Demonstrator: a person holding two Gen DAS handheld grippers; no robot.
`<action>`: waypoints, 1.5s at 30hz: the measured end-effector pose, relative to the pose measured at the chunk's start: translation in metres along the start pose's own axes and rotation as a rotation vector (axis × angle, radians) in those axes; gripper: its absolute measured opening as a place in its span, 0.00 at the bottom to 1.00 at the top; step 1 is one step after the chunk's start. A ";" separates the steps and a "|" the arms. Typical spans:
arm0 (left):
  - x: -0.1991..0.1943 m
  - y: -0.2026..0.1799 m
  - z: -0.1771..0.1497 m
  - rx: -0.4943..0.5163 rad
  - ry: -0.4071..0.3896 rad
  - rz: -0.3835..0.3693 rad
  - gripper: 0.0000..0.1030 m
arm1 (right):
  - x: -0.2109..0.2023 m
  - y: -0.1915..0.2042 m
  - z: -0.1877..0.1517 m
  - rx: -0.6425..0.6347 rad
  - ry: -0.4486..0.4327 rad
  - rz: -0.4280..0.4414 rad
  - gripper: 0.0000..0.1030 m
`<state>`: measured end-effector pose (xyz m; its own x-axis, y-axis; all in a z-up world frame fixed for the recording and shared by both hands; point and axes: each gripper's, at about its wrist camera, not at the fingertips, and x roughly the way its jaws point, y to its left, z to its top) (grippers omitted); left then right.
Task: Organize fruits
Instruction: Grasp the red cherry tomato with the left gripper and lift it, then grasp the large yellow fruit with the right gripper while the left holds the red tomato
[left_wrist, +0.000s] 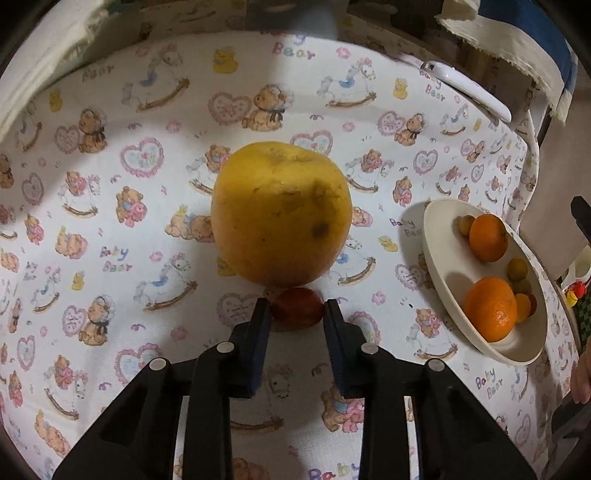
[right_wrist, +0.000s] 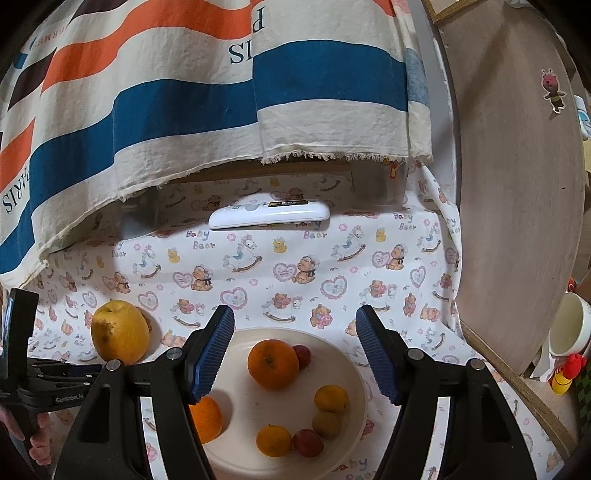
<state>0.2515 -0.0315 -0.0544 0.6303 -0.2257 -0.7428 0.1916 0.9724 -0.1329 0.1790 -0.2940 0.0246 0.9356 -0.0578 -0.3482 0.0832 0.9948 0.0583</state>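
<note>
Pinching a small red fruit (left_wrist: 295, 308) beside the big yellow fruit (left_wrist: 281, 212), the left gripper (left_wrist: 297, 306) is gripping while the right gripper (right_wrist: 295, 332) is hovering wide open, empty, over the plate (right_wrist: 354, 373).

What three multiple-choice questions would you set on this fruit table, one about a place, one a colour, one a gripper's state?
1. Where does the large fruit sit? A on the plate; B in a basket; C on the printed cloth.
2. What colour is it? A green; B yellow; C purple.
3. The left gripper is: A shut on the small red fruit; B wide open; C shut on a spoon.
Answers: 1 C, it rests on the cloth, left of the plate; 2 B, its skin is yellow; 3 A, both pads press the red fruit's sides.
</note>
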 end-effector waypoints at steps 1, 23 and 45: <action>-0.002 0.000 0.000 0.003 -0.008 0.003 0.27 | 0.000 0.000 0.000 -0.001 -0.001 -0.001 0.68; -0.053 0.006 0.011 0.024 -0.246 0.084 0.27 | -0.006 0.004 0.002 0.019 0.028 0.046 0.68; -0.099 0.068 0.031 -0.077 -0.335 0.131 0.27 | 0.034 0.154 0.015 -0.119 0.211 0.229 0.89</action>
<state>0.2258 0.0552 0.0306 0.8596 -0.0935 -0.5024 0.0438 0.9930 -0.1099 0.2289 -0.1443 0.0356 0.8328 0.1750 -0.5252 -0.1735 0.9834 0.0526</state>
